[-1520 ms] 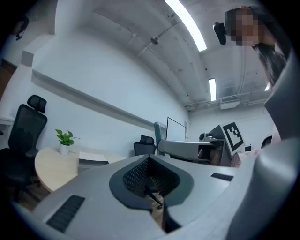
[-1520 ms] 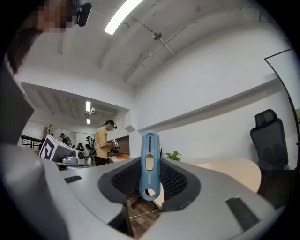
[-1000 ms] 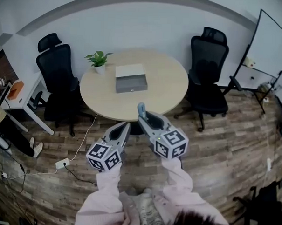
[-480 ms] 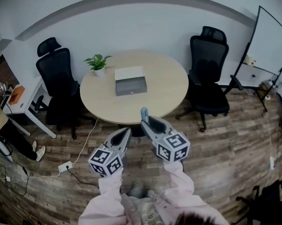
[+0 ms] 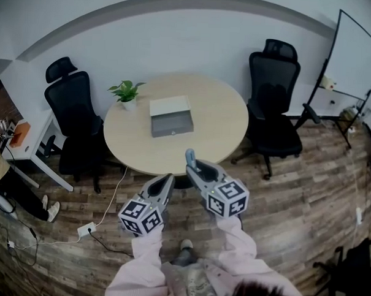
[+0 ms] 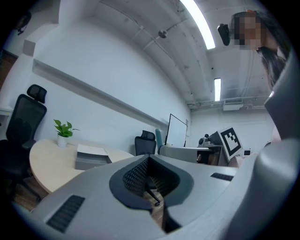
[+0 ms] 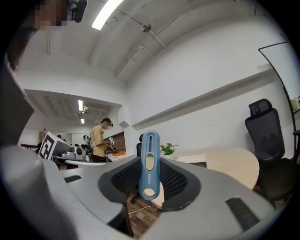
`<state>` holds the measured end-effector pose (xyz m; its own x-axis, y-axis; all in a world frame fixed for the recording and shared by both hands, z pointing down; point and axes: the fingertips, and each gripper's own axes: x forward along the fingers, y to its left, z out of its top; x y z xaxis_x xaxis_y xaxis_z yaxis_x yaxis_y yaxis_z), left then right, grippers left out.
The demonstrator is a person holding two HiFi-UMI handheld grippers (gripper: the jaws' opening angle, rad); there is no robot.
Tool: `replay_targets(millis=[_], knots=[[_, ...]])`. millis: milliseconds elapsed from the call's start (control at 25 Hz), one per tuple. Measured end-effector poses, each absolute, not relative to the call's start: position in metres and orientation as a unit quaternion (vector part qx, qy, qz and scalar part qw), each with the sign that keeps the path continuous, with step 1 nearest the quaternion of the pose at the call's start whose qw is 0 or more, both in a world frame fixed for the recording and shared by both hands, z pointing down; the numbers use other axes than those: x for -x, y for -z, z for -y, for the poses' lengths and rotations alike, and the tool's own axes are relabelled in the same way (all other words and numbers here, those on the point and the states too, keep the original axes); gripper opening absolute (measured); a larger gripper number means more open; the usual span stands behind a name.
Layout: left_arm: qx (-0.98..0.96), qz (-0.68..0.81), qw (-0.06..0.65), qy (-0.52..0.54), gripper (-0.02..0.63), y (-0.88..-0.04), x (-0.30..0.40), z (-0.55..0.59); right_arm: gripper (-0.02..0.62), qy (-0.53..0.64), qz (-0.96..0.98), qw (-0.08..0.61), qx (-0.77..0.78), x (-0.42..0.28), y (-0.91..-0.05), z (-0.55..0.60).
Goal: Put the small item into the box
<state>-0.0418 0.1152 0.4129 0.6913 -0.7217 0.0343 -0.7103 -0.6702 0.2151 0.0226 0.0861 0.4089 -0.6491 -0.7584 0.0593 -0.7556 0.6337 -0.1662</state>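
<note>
Sleeves of pale pink cloth at 6 o'clock in the head view carry both tools over a brown wood-plank floor. The left tongs point toward 12 o'clock. In the left gripper view their dark ribbed pads are drawn together with nothing between them.

Just beside them, toward 3 o'clock, the right tongs are closed on a slim blue plastic item with a pale slider. It stands upright between the pads, its rounded upper end reaching past the tips. This small item hangs in the air close to the 6 o'clock edge of the round pale-wood table, outside the box.

A white power strip lies on the floor at 8 o'clock.

Near the middle of the table sits a grey box with a white top. A small green plant in a white pot stands at the 10 o'clock edge of the table.

Black office chairs stand at 9 o'clock and at 2 o'clock of the table. A framed whiteboard leans farther out at 2 o'clock.
</note>
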Motion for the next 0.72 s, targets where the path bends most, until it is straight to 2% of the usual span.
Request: replay_targets(millis=[720], knots=[[-0.925, 0.361, 0.12, 0.022, 0.011, -0.413, 0.037, -0.026, 0.129, 0.102, -0.895, -0.02, 0.434, -0.023, -0.421, -0.007]])
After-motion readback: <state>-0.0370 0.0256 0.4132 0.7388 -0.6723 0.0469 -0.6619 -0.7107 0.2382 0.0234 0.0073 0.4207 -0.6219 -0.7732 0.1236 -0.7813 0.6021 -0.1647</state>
